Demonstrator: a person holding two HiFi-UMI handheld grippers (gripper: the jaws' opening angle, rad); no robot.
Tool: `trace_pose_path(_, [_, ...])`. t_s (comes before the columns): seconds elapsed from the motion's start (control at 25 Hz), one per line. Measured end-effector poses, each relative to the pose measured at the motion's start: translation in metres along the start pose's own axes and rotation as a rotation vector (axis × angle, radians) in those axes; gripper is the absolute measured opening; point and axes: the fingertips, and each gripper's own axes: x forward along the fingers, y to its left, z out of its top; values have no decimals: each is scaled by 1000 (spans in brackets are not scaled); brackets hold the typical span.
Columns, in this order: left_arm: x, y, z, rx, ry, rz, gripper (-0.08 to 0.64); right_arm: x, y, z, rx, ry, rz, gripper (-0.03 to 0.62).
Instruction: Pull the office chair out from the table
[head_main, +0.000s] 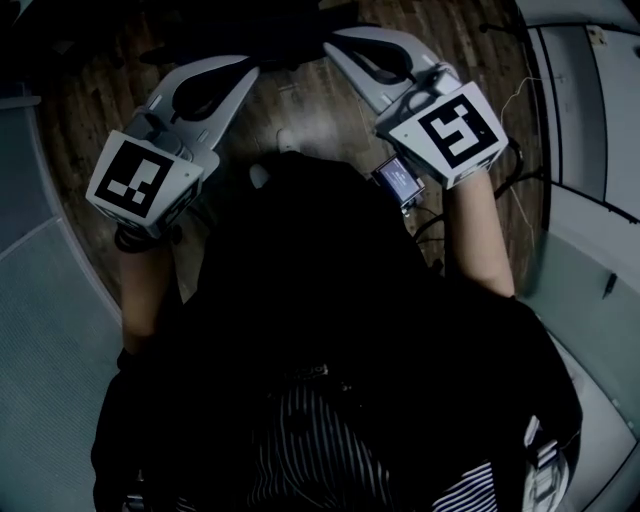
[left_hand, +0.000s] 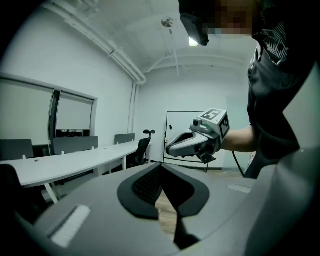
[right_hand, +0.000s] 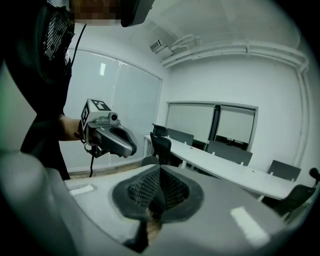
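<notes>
A black office chair (right_hand: 161, 145) stands at the near end of a long white table (right_hand: 235, 172) in the right gripper view, well away from both grippers. Another view, the left gripper view, shows a black chair (left_hand: 142, 148) far off beside a white table (left_hand: 70, 162). My left gripper (head_main: 245, 70) and right gripper (head_main: 335, 45) are held out over the wooden floor (head_main: 300, 105), tips angled toward each other. The jaws of both are shut with nothing between them. Each gripper view also catches the other gripper: the right gripper (left_hand: 170, 149) and the left gripper (right_hand: 132, 149).
Grey chair backs (right_hand: 225, 149) line the far side of the table. A framed panel (left_hand: 175, 120) leans on the far wall. A small screen device (head_main: 398, 182) and cables (head_main: 520, 170) hang by my right arm. Pale partitions (head_main: 590, 120) flank the floor.
</notes>
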Motion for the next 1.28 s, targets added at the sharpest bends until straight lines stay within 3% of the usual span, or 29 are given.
trace_pose_path(0.32, [25,-13,-4,55,57,-17,6,-7,-10,-16,-11,9,44,3])
trace_pose_path(0.68, [28,9,-12,96,105,-10,16,13,-11,-24,-86,74,107,46])
trace_pose_path(0.8, [25,8,-21,117,149,-64,102,23,-6,-25,-98,102,151,99])
trace_pose_path(0.88, [26,4,-33,156,209,-111,256,33,2,-30,-117,134,195,169])
trace_pose_path(0.96, [30,1,-48,234,291,-121,318,42,9,-39,-168,164,217,221])
trace_pose_path(1.12, [35,2,-77,347,434,-106,354,52,17,-60,-259,236,234,261])
trace_pose_path(1.28, [41,8,-85,348,452,-76,354,56,21,-68,-240,239,256,268])
